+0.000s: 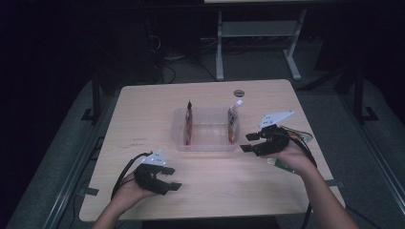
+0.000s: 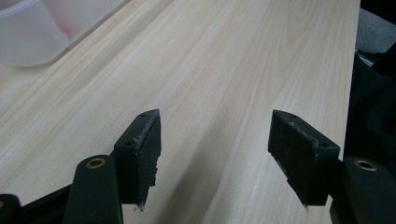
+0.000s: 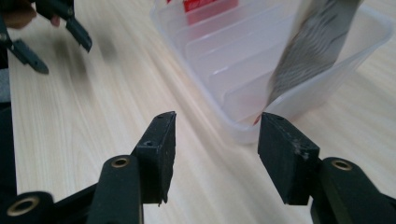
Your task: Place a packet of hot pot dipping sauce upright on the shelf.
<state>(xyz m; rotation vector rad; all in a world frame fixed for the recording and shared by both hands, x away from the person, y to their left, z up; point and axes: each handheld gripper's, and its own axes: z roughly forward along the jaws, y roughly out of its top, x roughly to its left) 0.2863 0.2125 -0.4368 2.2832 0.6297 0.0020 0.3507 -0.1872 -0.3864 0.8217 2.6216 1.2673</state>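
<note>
A clear plastic bin stands at the middle of the wooden table. Two pouches stand upright in it: a dark red one against its left wall and a spouted one against its right wall. My right gripper is just right of the bin, open, pointing at it, with nothing between its jaws. In the right gripper view the jaws face the bin's corner and the silver back of the spouted pouch. My left gripper is open and empty over bare table near the front edge.
A small dark round disc lies on the table behind the bin. The bin's rounded corner sits at the top left of the left gripper view. A white table frame stands on the floor beyond the far edge.
</note>
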